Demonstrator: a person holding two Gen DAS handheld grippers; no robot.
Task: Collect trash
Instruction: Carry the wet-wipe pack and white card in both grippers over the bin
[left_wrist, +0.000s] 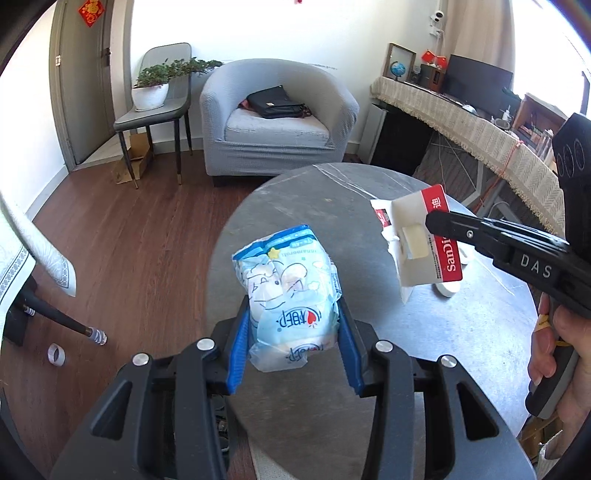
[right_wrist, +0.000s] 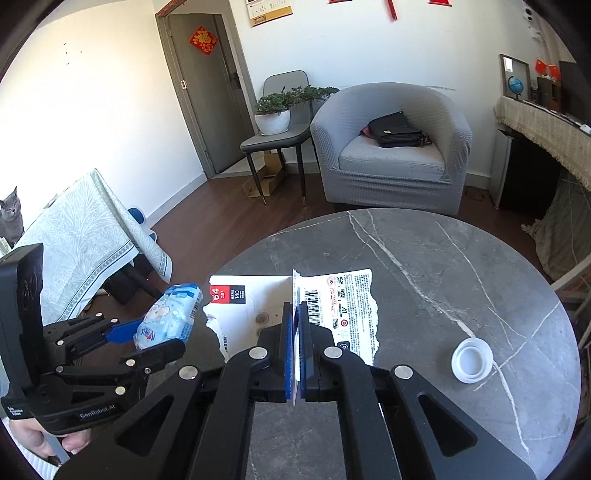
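A tissue pack (left_wrist: 291, 291) sits between the left gripper (left_wrist: 291, 325) fingers above the worktop's (right_wrist: 424, 258) left edge. To its right the right gripper (right_wrist: 295, 332) pinches torn card packaging (right_wrist: 332, 306) over the worktop. A lid (right_wrist: 472, 360) lies on the worktop further right. Behind stands an armchair (right_wrist: 391, 147) with a bag (right_wrist: 395, 131) on it, and left of that a chair (right_wrist: 277, 136) bearing a potted plant (right_wrist: 275, 110).

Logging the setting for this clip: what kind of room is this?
Most likely a home living room. A grey armchair with a black bag on its seat stands behind the round marble table, a potted plant sits on a side chair, and a grey cat watches from the left.
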